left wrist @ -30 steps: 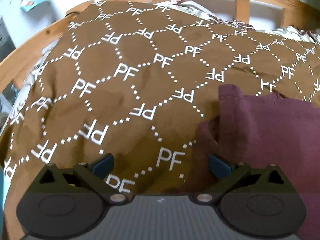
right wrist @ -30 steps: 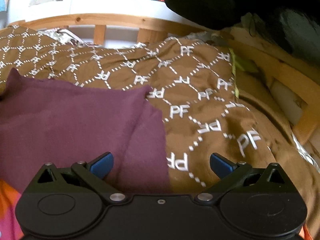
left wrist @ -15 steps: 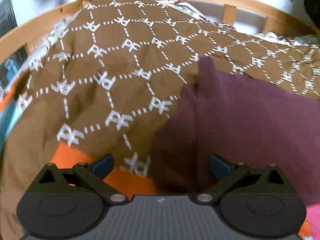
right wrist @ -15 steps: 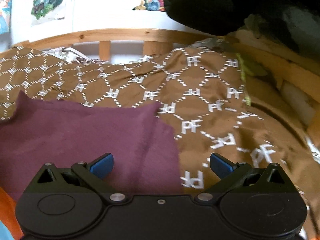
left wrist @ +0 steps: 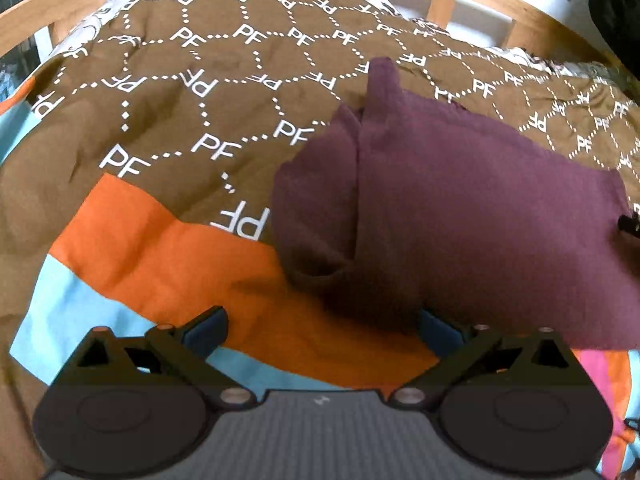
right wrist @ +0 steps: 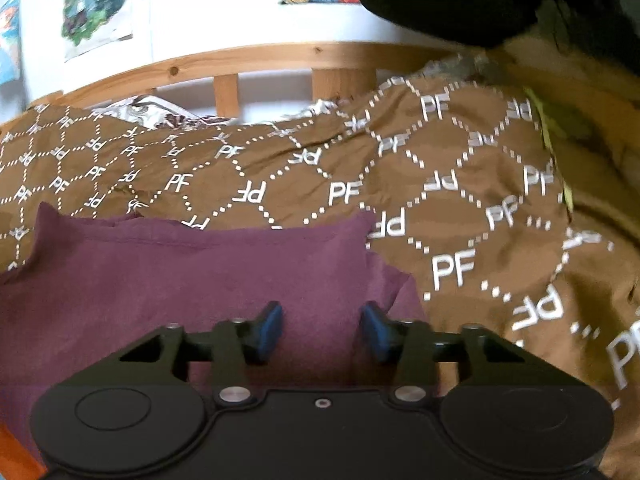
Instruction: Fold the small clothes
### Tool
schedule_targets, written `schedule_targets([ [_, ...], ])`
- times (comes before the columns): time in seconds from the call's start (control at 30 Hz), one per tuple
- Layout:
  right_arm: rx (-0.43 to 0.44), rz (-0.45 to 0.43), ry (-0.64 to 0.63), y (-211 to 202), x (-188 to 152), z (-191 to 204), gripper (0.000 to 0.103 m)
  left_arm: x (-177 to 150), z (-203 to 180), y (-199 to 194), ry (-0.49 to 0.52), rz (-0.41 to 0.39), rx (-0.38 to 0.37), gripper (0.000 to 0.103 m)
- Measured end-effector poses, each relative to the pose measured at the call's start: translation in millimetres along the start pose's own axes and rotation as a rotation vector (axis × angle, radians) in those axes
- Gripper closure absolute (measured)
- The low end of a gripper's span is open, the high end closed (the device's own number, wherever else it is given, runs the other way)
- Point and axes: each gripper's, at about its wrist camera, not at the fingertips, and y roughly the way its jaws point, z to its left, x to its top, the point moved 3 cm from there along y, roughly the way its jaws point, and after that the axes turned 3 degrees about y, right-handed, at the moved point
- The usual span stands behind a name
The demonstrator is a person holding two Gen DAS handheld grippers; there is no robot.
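While my right tool (right wrist: 321, 330) has just been narrowing its jaws over the near right part of the maroon garment (right wrist: 192, 280), the pads are not yet pressing: cloth lies beneath the gap, none visibly pinched. I judge it may close on a single layer, or catch the brown bedspread (right wrist: 460, 208) just beside the hem, and drag both. My left tool (left wrist: 320, 330) stands wide and holds nothing; the garment's near left corner (left wrist: 360, 292) droops against its right finger. A careless close could bunch that rolled edge. The garment lies spread on the bed, far edge toward the wooden frame (right wrist: 280, 60).
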Motion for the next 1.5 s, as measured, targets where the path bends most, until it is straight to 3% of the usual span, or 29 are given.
schedule_targets([
  [0.07, -0.014, -0.010, 0.025, -2, 0, -3, 0.093, -1, -4, 0, 0.028, 0.005, 0.013, 0.000],
  [0.13, -0.015, -0.033, 0.014, -7, 0, -3, 0.099, -2, -7, -1, 0.050, 0.008, 0.024, 0.000],
  [0.27, -0.045, -0.098, -0.027, -25, 1, -2, 0.101, -2, -8, -1, 0.051, 0.009, 0.016, 0.000],
  [0.53, -0.043, -0.057, 0.039, -25, -17, -18, 0.100, 0, -5, 0, 0.027, 0.019, 0.001, 0.000],
  [0.7, -0.025, -0.116, 0.034, -41, -18, -11, 0.077, 1, -6, 1, 0.029, 0.048, 0.020, 0.000],
  [0.77, -0.024, -0.150, 0.006, -50, -20, -5, 0.056, 2, -8, 3, 0.051, 0.073, 0.042, 0.000],
  [0.83, -0.020, -0.182, -0.023, -60, -22, 4, 0.049, 1, -10, 4, 0.071, 0.090, 0.062, 0.000],
  [1.07, 0.084, -0.214, -0.015, -82, -34, 44, 0.013, -3, -13, 6, 0.094, 0.111, 0.092, 0.000],
  [1.23, 0.131, -0.186, -0.112, -79, -48, 76, 0.001, -5, -12, 7, 0.101, 0.113, 0.104, 0.000],
  [1.5, 0.129, -0.135, -0.141, -66, -61, 103, 0.001, -9, -13, 7, 0.108, 0.108, 0.114, 0.000],
])
